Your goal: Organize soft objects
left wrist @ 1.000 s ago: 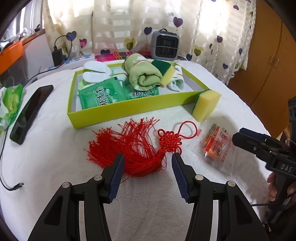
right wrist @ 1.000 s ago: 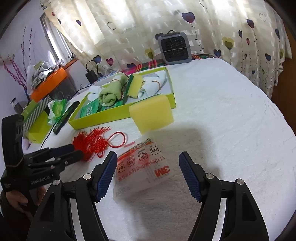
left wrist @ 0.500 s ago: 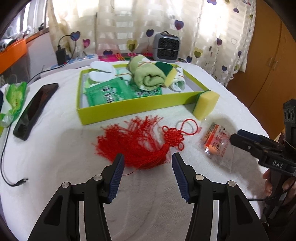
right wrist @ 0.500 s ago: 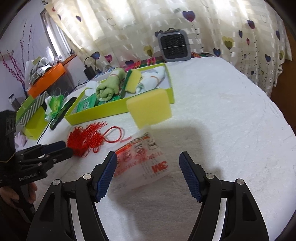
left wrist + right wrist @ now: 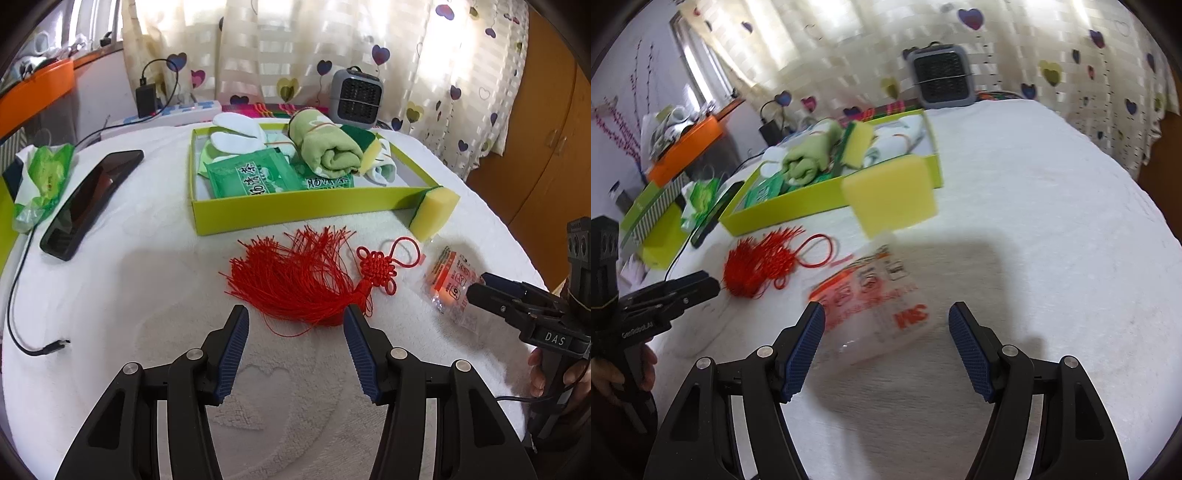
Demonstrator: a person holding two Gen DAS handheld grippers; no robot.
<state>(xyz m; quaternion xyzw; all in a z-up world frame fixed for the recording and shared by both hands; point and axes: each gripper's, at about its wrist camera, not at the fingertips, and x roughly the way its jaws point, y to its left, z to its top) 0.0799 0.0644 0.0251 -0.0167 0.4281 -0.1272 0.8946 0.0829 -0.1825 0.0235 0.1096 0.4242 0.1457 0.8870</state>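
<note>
now the left gripper (image 5: pixel 293 325) gapes empty just short of the tassel (image 5: pixel 295 280), whose long axis runs crosswise; right gripper (image 5: pixel 886 325), also wide, straddles the packet (image 5: pixel 879 295) near the tray (image 5: pixel 295 210).

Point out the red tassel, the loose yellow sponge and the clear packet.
red tassel (image 5: pixel 295 284): left wrist view, middle of fringe.
yellow sponge (image 5: pixel 892 195): right wrist view, front face.
clear packet (image 5: pixel 879 295): right wrist view, printed middle.

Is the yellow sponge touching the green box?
Touching. In the left wrist view the yellow sponge leans against the near corner of the green box, with no gap showing.
</note>
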